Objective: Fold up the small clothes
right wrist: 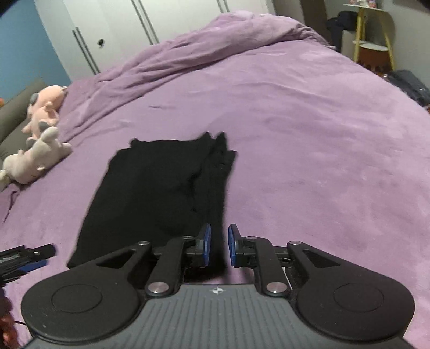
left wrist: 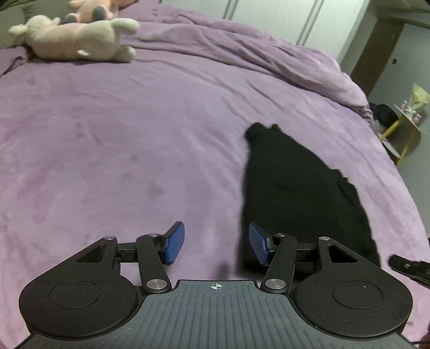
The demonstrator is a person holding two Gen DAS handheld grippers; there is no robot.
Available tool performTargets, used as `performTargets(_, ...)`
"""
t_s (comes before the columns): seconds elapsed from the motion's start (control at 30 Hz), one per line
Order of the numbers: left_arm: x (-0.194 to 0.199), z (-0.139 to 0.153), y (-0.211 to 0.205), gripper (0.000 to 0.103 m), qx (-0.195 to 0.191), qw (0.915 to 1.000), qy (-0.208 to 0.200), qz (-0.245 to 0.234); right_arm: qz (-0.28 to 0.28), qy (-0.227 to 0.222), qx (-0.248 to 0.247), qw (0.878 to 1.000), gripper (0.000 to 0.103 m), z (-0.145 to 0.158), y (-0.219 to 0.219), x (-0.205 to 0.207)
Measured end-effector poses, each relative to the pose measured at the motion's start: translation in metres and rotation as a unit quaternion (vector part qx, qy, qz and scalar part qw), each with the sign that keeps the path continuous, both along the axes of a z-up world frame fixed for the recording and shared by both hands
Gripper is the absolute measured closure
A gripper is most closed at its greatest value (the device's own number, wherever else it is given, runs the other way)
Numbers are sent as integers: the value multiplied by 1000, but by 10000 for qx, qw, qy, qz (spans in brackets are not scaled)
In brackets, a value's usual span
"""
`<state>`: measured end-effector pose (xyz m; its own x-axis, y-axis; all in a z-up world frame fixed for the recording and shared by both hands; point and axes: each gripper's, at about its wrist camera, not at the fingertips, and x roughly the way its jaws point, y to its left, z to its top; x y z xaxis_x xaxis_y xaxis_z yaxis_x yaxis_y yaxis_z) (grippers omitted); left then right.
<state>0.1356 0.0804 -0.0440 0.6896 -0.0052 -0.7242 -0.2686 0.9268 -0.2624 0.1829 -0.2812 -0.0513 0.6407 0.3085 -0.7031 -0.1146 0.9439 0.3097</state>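
A black garment lies folded into a long strip on the purple bed cover. My left gripper hovers open just left of its near end, nothing between the blue pads. In the right wrist view the garment stretches away from my right gripper, whose jaws stand a narrow gap apart over the garment's near right edge. Black cloth shows in that gap, but the pads do not press on it. Each gripper peeks into the other's view: the right gripper, the left gripper.
Two plush toys, a cream one and a pink one, lie at the bed's far left. A bunched purple duvet runs along the far side. A yellow side table stands off the bed's right edge, white wardrobe doors behind.
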Motion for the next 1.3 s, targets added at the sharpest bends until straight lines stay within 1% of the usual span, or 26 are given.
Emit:
performTargets(0.03,5,-1,-6,44,-23,9999,-2,-104,96,-48,-29,9999,89,0,7,2)
performTargets(0.1,16,-7,-19,44,16,9994,149,-313,309,-53,-175,9994,89,-6,22,7)
performTargets(0.13,20,-12,-25,44,99,9986,277,-430,423,42,-354,9985,88,-13,30,10)
performTargets(0.17,25,-19,-31,44,254,9970,529,-514,476,147,-630,9968,88,-20,37,12)
performTargets(0.2,28,-25,-34,41,358,9952,754,-504,530,210,-988,9935,87,-28,44,13)
performTargets(0.23,30,-31,-34,41,332,9946,858,-481,633,102,-1135,9915,87,-33,47,10)
performTargets(0.3,28,-35,-29,40,156,9960,792,-373,730,-38,-1239,9896,87,-34,47,6)
performTargets(0.37,28,-35,-28,40,147,9959,795,-400,788,-54,-1278,9886,87,-34,45,4)
performTargets(0.47,27,-37,-31,39,291,9953,782,-487,808,-52,-1322,9879,87,-35,46,3)
performTargets(0.63,26,-38,-40,38,665,9927,730,-690,959,-111,-1622,9820,87,-34,51,-3)
performTargets(0.77,21,-34,-41,35,769,9909,788,-772,968,33,-1679,9810,86,-30,51,-4)
performTargets(0.83,16,-33,-42,34,850,9888,879,-854,994,168,-1833,9779,72,-25,53,-10)
performTargets(0.87,11,-32,-43,34,905,9868,971,-923,985,318,-1950,9753,60,-25,53,-14)
performTargets(0.9,7,-33,-46,34,993,9835,1123,-1010,998,643,-2072,9711,59,-28,53,-18)
performTargets(0.93,-1,-33,-49,34,1119,9814,1124,-1079,1012,748,-2067,9703,58,-30,50,-25)
performTargets(0.97,-12,-31,-52,35,1234,9812,1003,-1093,1031,699,-2044,9709,52,-29,48,-34)
performTargets(1.0,-21,-29,-55,35,1296,9814,903,-1096,1048,685,-2004,9717,40,-27,46,-43)
performTargets(1.03,-29,-28,-57,35,1327,9814,839,-1101,1026,715,-1920,9734,34,-26,44,-48)
performTargets(1.07,-34,-27,-58,34,1349,9815,820,-1080,965,750,-1798,9761,25,-23,43,-52)
performTargets(1.1,-37,-25,-59,32,1367,9817,822,-1042,876,780,-1662,9791,20,-20,41,-54)
performTargets(1.13,-37,-24,-60,30,1378,9819,829,-1002,792,797,-1552,9815,19,-16,41,-56)
performTargets(1.17,-37,-20,-60,24,1388,9819,853,-964,734,802,-1471,9831,16,-12,42,-56)
performTargets(1.2,-36,-17,-59,21,1395,9820,866,-938,687,790,-1404,9846,11,-8,43,-56)
performTargets(1.27,-32,-9,-57,20,1435,9821,875,-851,586,718,-1337,9867,4,1,47,-55)
performTargets(1.3,-31,-5,-56,19,1467,9820,883,-795,513,683,-1329,9874,4,5,49,-54)
